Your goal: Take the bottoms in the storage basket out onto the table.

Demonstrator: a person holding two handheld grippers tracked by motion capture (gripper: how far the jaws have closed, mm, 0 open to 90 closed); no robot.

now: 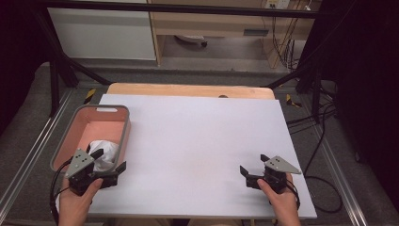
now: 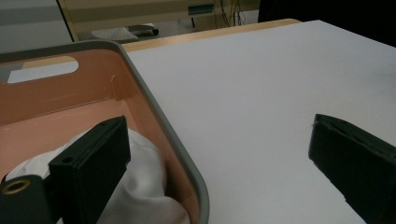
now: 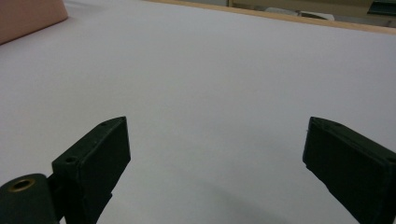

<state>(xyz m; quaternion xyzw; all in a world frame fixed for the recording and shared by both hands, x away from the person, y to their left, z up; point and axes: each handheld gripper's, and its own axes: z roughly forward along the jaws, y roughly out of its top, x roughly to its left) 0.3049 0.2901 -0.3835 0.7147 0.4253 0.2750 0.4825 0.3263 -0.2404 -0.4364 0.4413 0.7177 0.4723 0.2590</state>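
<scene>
At the lower left of the high view, the left gripper (image 1: 109, 160), jaws spread and empty, straddles the bin (image 1: 123, 141) wall beside the white cloth (image 1: 104, 151) and could knock it, while the right gripper (image 1: 254, 165), equally agape, hangs empty over the table (image 1: 197, 136).

A pink bin (image 1: 123, 129) with white cloth (image 1: 104, 153) sits left on the table (image 1: 202, 141); left hand-held gripper (image 1: 109, 165) straddles its near rim, jaws apart; right hand-held gripper (image 1: 252, 169) near right, jaws apart.

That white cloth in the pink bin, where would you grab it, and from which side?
Probably from above, at the bunched top of the white cloth: the pink bin has walls around it that block a sideways approach. The left hand-held gripper is open astride the bin's near right wall; it would need lifting clear first.
</scene>
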